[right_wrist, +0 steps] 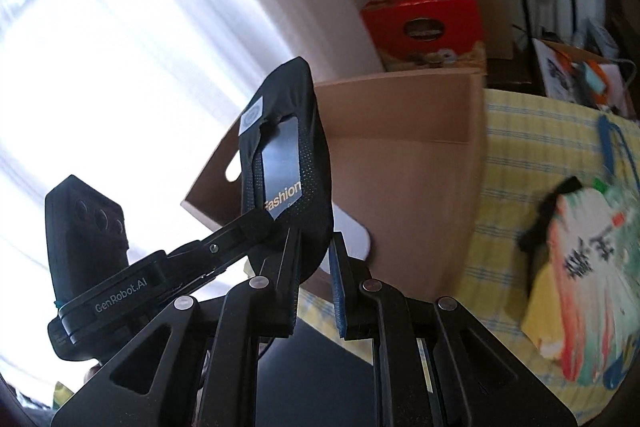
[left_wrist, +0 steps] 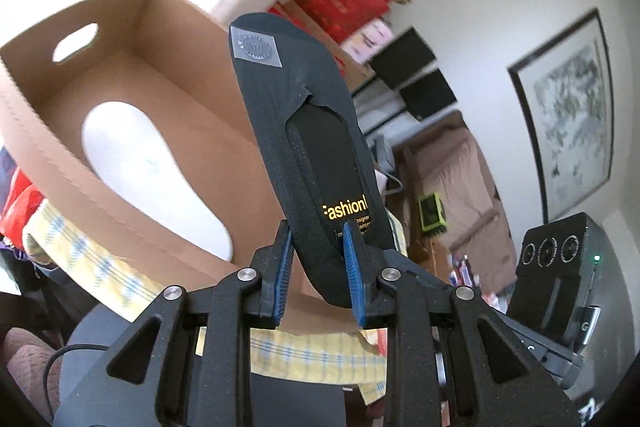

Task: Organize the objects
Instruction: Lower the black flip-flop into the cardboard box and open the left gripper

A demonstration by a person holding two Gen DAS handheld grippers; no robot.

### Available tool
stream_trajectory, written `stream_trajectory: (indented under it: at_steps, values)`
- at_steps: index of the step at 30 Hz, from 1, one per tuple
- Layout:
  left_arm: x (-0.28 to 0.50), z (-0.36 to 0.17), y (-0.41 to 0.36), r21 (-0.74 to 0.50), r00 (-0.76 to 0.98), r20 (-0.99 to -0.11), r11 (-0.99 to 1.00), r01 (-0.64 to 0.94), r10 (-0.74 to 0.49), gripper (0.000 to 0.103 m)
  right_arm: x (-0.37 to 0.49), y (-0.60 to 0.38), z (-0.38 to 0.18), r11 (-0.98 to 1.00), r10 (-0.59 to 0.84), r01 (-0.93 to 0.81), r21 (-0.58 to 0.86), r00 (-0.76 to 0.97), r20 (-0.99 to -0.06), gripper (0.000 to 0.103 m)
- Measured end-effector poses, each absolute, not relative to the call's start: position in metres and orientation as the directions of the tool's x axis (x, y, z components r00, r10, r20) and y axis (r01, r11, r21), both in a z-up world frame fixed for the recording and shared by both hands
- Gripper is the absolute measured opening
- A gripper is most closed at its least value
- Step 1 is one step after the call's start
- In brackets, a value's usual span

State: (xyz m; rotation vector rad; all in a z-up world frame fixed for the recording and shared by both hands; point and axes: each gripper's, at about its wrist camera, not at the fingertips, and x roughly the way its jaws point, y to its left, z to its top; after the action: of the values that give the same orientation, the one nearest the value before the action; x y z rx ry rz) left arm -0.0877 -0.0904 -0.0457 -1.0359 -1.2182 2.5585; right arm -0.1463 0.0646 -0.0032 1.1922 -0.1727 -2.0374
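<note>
A black mesh slipper (left_wrist: 304, 131) with a "Fashion" insole stands upright in the air. My left gripper (left_wrist: 318, 267) is shut on its heel. It also shows in the right wrist view (right_wrist: 288, 167), where the left gripper's finger clamps it from the left. My right gripper (right_wrist: 316, 279) sits just below and in front of the slipper's heel, jaws narrowly apart, holding nothing that I can see. Behind stands an open cardboard box (left_wrist: 40, 135) with a white sole-shaped item (left_wrist: 152, 171) on its floor. The box also shows in the right wrist view (right_wrist: 408, 155).
The box rests on a yellow checked cloth (right_wrist: 528, 163). A printed bag (right_wrist: 588, 287) lies on the cloth at right. Red gift boxes (right_wrist: 424, 27) are stacked behind. The right gripper's body (left_wrist: 556, 279) is at the lower right of the left wrist view.
</note>
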Motion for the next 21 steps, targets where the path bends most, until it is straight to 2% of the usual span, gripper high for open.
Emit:
stream_trajectory:
  at_steps: [12,21]
  values:
    - [-0.088,-0.077,-0.132,-0.728,-0.758,-0.561,-0.634,0.261,0.332,0.021,-0.176,0.020,-0.036,-0.703,-0.645,0.529,0.476,-0.190,-0.741,0.014]
    - [-0.079,-0.082,-0.145,-0.718,-0.765,-0.564,-0.642,0.268,0.311,0.022,-0.192,0.016,-0.073,-0.768,-0.544,0.508,0.390,-0.197,-0.815,0.014]
